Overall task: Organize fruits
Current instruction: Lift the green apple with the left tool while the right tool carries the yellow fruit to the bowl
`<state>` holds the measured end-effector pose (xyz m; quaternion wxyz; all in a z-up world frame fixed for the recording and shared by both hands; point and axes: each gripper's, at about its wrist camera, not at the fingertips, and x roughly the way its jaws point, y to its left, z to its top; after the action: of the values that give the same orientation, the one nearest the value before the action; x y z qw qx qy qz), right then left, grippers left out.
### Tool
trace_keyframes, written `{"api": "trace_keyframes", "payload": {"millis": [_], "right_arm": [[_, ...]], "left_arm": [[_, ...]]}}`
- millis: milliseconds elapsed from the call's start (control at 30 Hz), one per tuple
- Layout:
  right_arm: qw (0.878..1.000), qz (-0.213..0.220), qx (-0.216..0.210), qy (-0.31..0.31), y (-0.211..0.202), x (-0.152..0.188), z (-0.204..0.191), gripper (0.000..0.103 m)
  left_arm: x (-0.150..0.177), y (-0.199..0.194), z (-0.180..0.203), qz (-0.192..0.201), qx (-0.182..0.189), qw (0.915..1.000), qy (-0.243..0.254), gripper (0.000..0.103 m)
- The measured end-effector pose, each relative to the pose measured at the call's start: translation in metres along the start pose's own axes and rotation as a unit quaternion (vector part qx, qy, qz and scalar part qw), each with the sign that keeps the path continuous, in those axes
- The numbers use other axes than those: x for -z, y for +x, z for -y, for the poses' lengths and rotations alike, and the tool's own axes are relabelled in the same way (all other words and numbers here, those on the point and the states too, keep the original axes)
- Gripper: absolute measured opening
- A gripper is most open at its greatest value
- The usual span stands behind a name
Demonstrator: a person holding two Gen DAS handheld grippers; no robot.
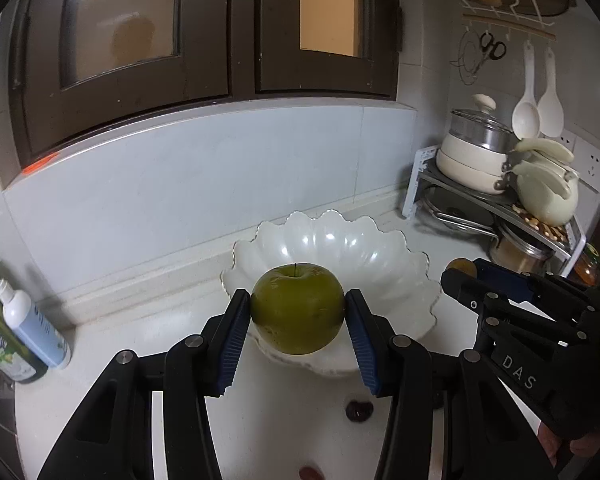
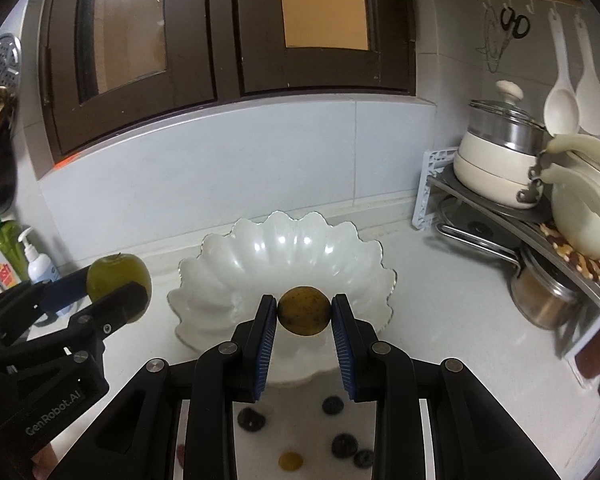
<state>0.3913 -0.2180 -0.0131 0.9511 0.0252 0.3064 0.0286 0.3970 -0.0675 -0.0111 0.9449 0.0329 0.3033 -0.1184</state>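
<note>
Left wrist view: a round green apple (image 1: 298, 309), stem up, is clamped by the left gripper (image 1: 297, 312); a small yellow-brown speckled fruit (image 2: 304, 311) is pinched by the right gripper (image 2: 304, 314), both over the white scalloped bowl (image 2: 236, 256).

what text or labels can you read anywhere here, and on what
"DAS" on the black body of the right gripper, seen from the left wrist view.
"GenRobot.AI" on the black body of the left gripper, seen from the right wrist view.
Labels on the pump bottle and the green bottle: too small and blurred to read.
</note>
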Motion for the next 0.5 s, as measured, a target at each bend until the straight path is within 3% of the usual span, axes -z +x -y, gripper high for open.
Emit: {"api": "trace_keyframes", "payload": {"millis": [267, 500], "right_arm": [[0.999, -0.034, -0.002, -0.01, 0.043, -0.029, 0.003, 0.03], [0.995, -0.099, -0.023, 0.005, 0.091, -0.035, 0.011, 0.03]], "left_arm": [[-0.025, 0.048, -0.009, -0.044, 0.006, 0.999, -0.009, 0.048], [-0.035, 0.083, -0.009, -0.076, 0.001, 0.9971, -0.003, 0.048]]}}
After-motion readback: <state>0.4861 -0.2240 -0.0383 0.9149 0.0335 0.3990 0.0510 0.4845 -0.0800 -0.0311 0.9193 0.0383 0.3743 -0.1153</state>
